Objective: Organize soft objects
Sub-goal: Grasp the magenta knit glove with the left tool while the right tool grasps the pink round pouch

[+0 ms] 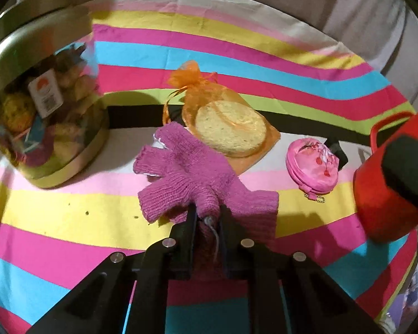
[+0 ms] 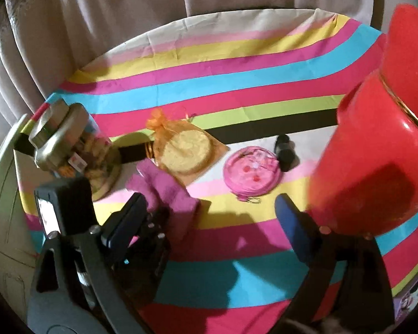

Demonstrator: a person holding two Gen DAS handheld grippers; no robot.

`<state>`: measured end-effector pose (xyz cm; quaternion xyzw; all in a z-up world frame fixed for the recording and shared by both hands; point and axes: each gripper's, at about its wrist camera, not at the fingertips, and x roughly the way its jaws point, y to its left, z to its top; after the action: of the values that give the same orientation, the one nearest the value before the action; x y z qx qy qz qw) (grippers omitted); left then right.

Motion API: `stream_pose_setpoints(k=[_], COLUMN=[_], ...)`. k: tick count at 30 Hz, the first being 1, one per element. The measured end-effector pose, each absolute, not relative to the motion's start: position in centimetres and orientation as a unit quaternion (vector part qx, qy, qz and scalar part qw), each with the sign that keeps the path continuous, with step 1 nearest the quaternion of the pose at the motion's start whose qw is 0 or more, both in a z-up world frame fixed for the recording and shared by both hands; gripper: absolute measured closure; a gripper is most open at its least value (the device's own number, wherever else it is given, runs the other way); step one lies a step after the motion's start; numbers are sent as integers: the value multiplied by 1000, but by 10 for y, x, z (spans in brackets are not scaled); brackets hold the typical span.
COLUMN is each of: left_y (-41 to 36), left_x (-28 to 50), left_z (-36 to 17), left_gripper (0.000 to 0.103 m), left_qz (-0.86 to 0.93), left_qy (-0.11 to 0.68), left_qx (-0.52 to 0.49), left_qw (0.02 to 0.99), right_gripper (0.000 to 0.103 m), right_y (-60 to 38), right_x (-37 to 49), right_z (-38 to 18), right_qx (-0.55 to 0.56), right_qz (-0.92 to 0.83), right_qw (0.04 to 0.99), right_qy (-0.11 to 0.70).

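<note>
My left gripper (image 1: 207, 211) has its fingers clamped on the cuff end of the purple knitted glove (image 1: 192, 172); the glove's own fingers fan out ahead of my fingertips and lie on the striped cloth (image 1: 69, 217) covering the tabletop. Just beyond the glove, touching its far edge, lies an orange organza pouch (image 1: 209, 103) with a round yellow sponge (image 1: 231, 128) inside. Ahead and to the right of my left fingers sits a round pink zip purse (image 1: 312, 165), with a small black object (image 1: 338, 150) just behind it. Ahead and to the left stands a clear jar with a gold lid (image 1: 44, 122), tilted in the lens, filled with mixed soft items; its white label carries an orange half-circle mark and a barcode, but I cannot read any lettering.

My right gripper (image 2: 209, 203) has its fingers spread wide with nothing between them. A red plastic container (image 2: 376, 153) stands touching or just beside the outer face of its right finger; I cannot tell which. The left gripper and glove lie just past its left finger
</note>
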<state>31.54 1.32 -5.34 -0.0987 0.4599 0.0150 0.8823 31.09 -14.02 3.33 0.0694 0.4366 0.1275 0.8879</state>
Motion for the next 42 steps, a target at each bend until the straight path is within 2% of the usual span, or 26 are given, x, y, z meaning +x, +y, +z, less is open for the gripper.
stream_pose_setpoints(k=[7, 15, 30, 34, 37, 42], left_y=[45, 64, 64, 64, 64, 64], left_x=[298, 279, 280, 280, 280, 278], left_z=[-47, -41, -39, -39, -38, -33], left_gripper=[90, 90, 89, 89, 89, 89], left_qz=[39, 78, 84, 81, 80, 79], left_qy=[440, 417, 404, 403, 401, 395], left_qx=[-157, -188, -190, -192, -192, -193], left_qw=[883, 886, 891, 891, 892, 895], right_gripper=[8, 8, 8, 14, 25, 26], right_y=[-135, -114, -128, -129, -130, -128], right_x=[321, 349, 392, 396, 398, 392], right_z=[30, -15, -60, -63, -61, -58], right_qx=[71, 39, 29, 24, 22, 20], right_qz=[96, 3, -57, -48, -37, -15], right_qw=[890, 887, 872, 876, 878, 880], right_qy=[440, 460, 485, 479, 476, 475])
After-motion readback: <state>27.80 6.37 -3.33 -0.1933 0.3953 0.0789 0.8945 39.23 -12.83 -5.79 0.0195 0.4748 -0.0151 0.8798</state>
